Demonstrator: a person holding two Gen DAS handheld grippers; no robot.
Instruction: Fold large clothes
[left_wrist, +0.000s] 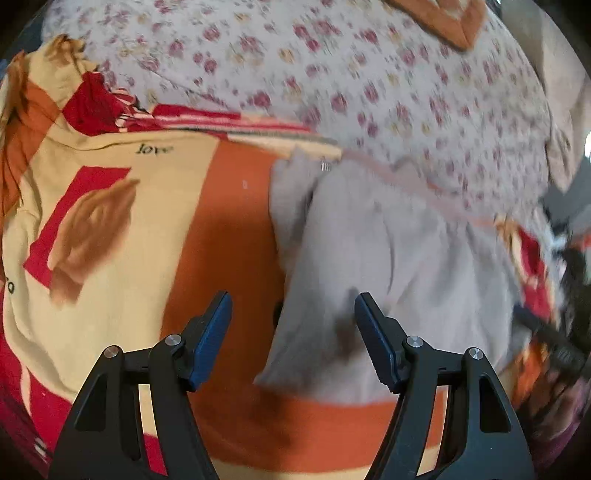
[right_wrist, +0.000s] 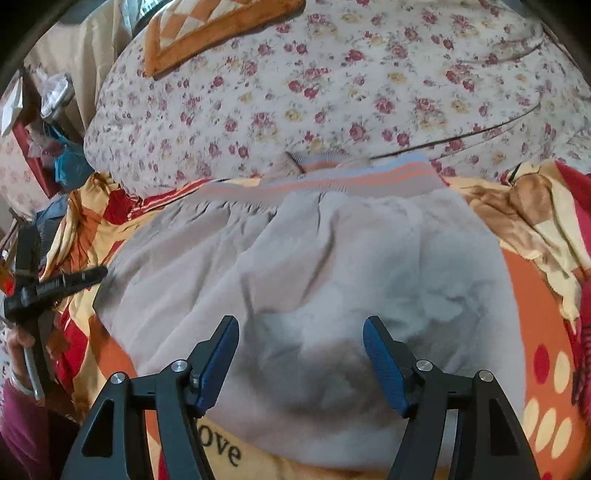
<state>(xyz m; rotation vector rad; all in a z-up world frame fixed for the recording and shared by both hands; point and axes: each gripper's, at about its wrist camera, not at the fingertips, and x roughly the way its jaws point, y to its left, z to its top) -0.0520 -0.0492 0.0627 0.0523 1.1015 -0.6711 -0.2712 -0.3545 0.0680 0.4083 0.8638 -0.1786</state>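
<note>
I see the grey garment (right_wrist: 314, 280) lying rumpled on the patterned blanket (left_wrist: 122, 236), and I take it as my landmark. Its striped ribbed band (right_wrist: 332, 181), grey with orange and pale blue lines, forms its far edge, and just beyond that band begins the floral quilt (right_wrist: 332, 85). The cloth is creased in soft folds across its middle, and its near edge lies just above the printed word "love" (right_wrist: 221, 448) on the blanket.

My right gripper (right_wrist: 300, 363) hovers over the near part of the garment with its blue fingers (right_wrist: 384, 365) spread wide apart, nothing between them; I cannot tell whether the tips touch the cloth.

My left gripper (left_wrist: 293, 341) sits at the garment's left edge, fingers (left_wrist: 212, 339) also wide apart and empty. One finger is over the orange stripe of the blanket, the other over grey cloth, and the garment's edge (left_wrist: 280, 295) runs between them. This view is somewhat blurred.

From the right wrist view that left gripper shows as a black frame (right_wrist: 55, 288) left of the garment, with the hand (right_wrist: 20, 347) holding it.

Beyond the garment, on the quilt, lies an orange-bordered cushion or blanket (right_wrist: 218, 33). Far left of the garment there is clutter (right_wrist: 55, 122) that I cannot make out
</note>
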